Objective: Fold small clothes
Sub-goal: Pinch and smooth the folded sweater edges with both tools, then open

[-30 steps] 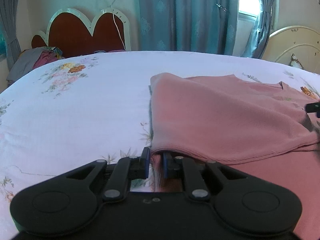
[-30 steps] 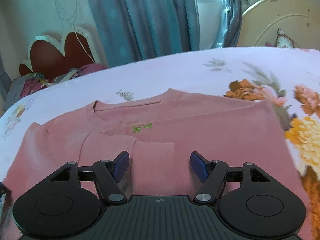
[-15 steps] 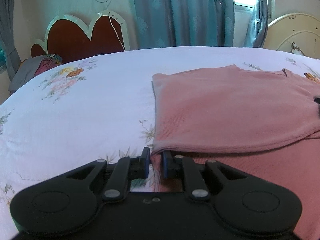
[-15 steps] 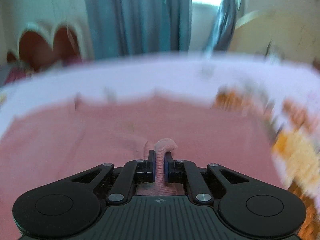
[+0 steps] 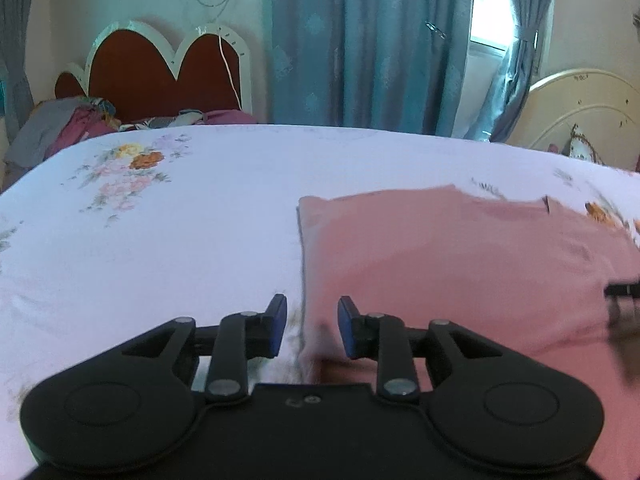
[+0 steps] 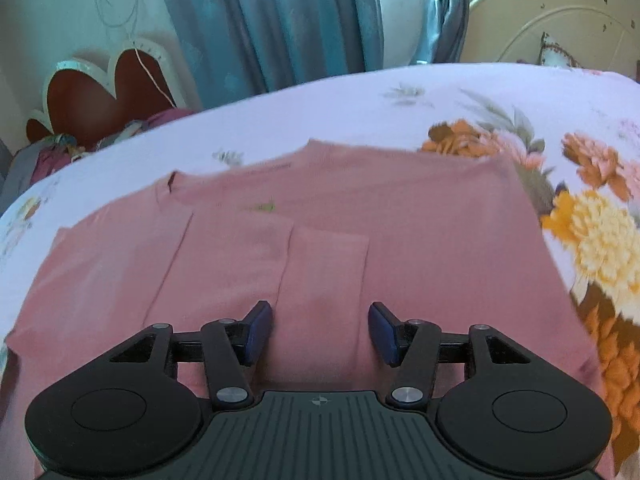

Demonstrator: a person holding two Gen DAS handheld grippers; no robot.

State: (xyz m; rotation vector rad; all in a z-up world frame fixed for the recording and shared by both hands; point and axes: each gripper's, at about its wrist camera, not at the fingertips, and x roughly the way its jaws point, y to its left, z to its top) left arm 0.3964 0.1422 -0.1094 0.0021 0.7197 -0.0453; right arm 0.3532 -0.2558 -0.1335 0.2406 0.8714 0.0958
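Both grippers have let go since half a second ago: left gripper (image 5: 312, 326) stands narrowly parted at the pink shirt's (image 6: 320, 248) edge, right gripper (image 6: 320, 330) wide over its folded sleeve. Soft knit, its neckline points away, across the floral bedsheet (image 5: 160, 240).

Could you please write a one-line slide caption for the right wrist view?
Right tool open above a pink shirt spread on the floral bedsheet, both sleeves folded inward.
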